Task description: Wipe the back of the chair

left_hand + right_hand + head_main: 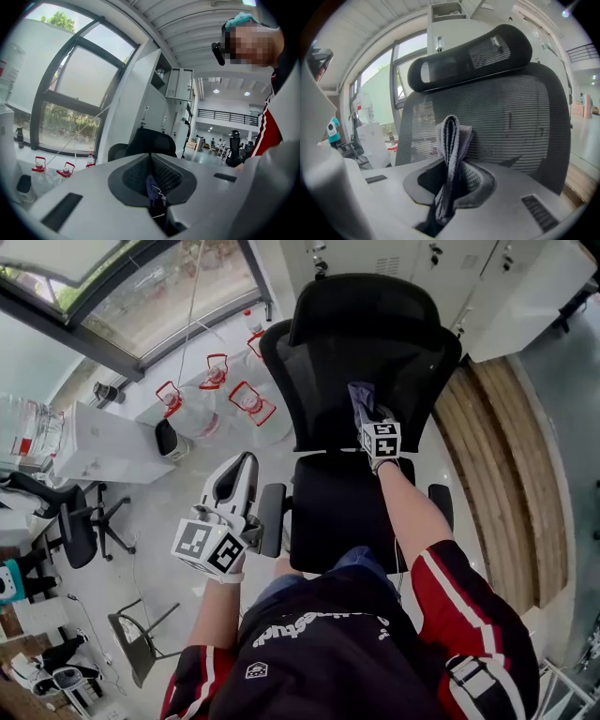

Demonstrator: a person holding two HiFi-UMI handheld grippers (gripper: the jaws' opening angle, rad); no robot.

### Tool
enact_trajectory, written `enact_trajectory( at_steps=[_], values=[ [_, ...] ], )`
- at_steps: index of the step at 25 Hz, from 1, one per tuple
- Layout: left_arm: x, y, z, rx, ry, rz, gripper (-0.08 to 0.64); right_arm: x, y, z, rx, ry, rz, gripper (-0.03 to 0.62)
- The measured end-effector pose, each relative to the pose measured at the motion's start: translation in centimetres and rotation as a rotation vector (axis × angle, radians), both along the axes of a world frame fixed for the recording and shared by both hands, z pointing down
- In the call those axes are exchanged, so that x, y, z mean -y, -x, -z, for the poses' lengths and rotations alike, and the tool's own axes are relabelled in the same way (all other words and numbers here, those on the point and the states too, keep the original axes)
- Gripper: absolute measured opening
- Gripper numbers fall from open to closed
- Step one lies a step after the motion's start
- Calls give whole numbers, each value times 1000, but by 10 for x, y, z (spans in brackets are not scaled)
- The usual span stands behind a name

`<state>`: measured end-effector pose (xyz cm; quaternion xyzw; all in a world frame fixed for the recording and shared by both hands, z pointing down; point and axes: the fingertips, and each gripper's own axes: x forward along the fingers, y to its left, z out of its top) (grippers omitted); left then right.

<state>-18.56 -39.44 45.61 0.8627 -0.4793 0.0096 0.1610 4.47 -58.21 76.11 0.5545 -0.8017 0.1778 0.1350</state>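
Chair [375, 343], black mesh back, upper centre of the head view: the back stands upright, straight ahead of the right gripper.
Left gripper [242, 465], lower left: jaws together, nothing held (idle beside the armrest [272, 517]).
Right gripper [370, 423], centre: jaws clamped on the cloth, much the nearer tool.
Cloth [360, 401], grey, folded, long axis upright, at the mesh; contact uncertain.
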Motion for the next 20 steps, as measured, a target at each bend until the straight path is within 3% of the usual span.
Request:
enact_trajectory(
  at_steps=[11, 20],
  values=[
    [18, -76, -4, 9, -4, -100, 31, -13, -133, -10, -10, 19, -154, 60],
    [18, -113, -7, 19, 6, -155, 31, -33, -233, -16, 26, 51, -356, 60]
  ],
)
